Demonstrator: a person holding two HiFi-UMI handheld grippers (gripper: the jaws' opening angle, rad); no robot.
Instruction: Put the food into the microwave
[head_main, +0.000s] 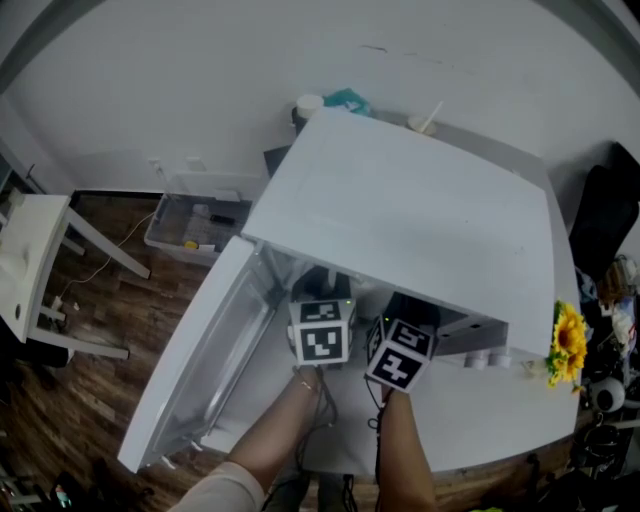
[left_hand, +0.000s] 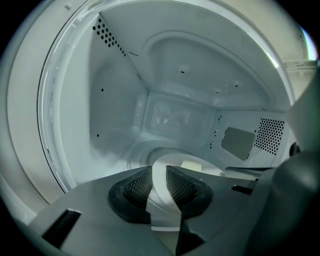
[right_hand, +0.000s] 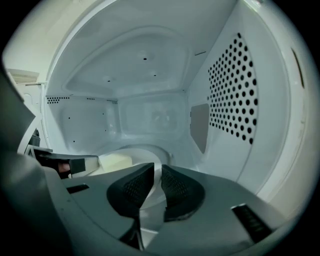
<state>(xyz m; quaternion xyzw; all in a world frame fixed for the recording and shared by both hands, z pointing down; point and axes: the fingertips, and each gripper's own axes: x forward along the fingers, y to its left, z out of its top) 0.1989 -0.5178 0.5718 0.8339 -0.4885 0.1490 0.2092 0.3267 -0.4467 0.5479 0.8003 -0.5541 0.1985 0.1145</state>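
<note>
Food, a pale block, is seen on a white plate inside the microwave, just beyond the tongs and between them. The plate's rim is clamped in the left gripper. The right gripper is closed narrowly on the rim's opposite side.

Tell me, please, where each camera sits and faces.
Head view: on the person's head, looking down at the boxy white microwave, door open; both forearms and marker cubes show.
Left gripper view: on the left gripper, facing into the cavity; its jaws hold the rim of the round white plate.
Right gripper view: on the right gripper, likewise.
Shared: plate, pale food block.
</note>
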